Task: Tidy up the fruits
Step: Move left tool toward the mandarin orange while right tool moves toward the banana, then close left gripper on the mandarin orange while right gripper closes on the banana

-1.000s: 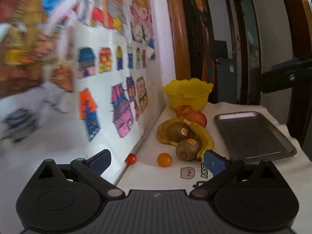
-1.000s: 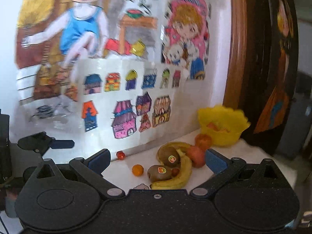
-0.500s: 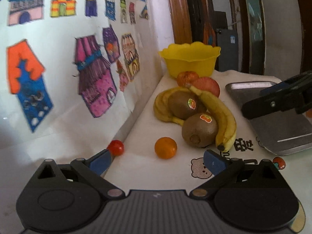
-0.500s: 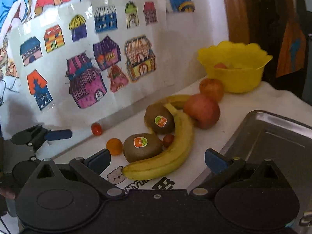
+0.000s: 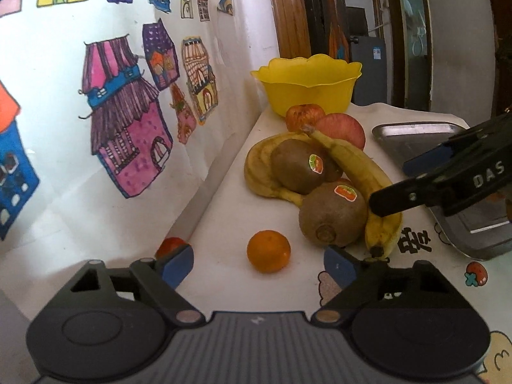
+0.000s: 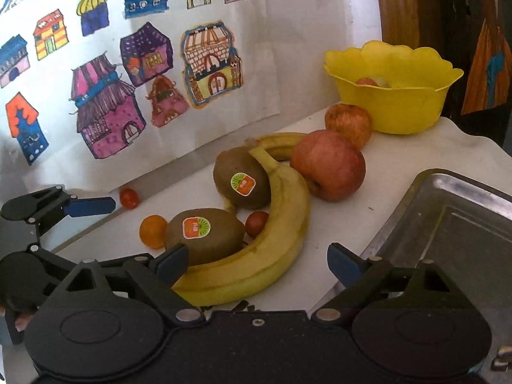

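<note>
Right wrist view: my right gripper point(image 6: 256, 262) nears the banana point(image 6: 275, 224), jaws closing, nothing pinched.
Next, I judge: seat pads, carry to tray point(image 6: 448, 224) at 3 o'clock.

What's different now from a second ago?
Both grippers have dropped in closer to the fruit. The left gripper now frames the small orange, the right gripper the banana; their jaws are closing, gripping nothing yet. The fruit, yellow bowl and metal tray haven't moved.

a home (children's drawings point(image 5: 128, 128), wooden doorframe point(image 5: 288, 12)).
</note>
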The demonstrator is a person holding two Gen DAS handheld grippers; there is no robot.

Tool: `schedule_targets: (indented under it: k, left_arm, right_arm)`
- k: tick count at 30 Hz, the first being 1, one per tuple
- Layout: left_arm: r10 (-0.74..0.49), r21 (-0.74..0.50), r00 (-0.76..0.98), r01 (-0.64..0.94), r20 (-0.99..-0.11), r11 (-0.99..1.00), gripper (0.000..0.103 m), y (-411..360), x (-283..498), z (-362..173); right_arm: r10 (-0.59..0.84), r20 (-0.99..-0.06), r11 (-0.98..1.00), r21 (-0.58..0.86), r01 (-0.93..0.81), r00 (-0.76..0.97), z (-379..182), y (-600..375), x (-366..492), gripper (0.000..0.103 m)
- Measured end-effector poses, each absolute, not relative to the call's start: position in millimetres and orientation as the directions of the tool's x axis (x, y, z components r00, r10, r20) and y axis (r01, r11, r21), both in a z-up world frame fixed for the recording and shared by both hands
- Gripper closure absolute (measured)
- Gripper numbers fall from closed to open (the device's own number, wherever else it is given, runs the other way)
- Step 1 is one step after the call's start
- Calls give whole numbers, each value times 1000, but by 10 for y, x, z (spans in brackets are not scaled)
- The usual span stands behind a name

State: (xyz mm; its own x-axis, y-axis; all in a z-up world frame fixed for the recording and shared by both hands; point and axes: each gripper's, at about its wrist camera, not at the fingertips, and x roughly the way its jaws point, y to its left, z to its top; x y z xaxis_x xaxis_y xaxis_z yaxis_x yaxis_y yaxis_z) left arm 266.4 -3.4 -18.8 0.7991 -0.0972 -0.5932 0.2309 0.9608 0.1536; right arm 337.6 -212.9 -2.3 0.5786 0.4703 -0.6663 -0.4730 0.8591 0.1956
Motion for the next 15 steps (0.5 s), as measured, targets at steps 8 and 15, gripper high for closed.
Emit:
schedule_targets:
  k: [8,15]
  left_arm:
    - [-113,127,788,235,-605,964,29,-84,2760,-209]
    - [-109,85,779,203,-617,975,45,-41,2822,-225]
  right_arm:
    - [444,-678,875,187,-448,586,-44,-2122,3412,16]
    - [394,-681,907,182,-379,617,-42,-2093,3414,18]
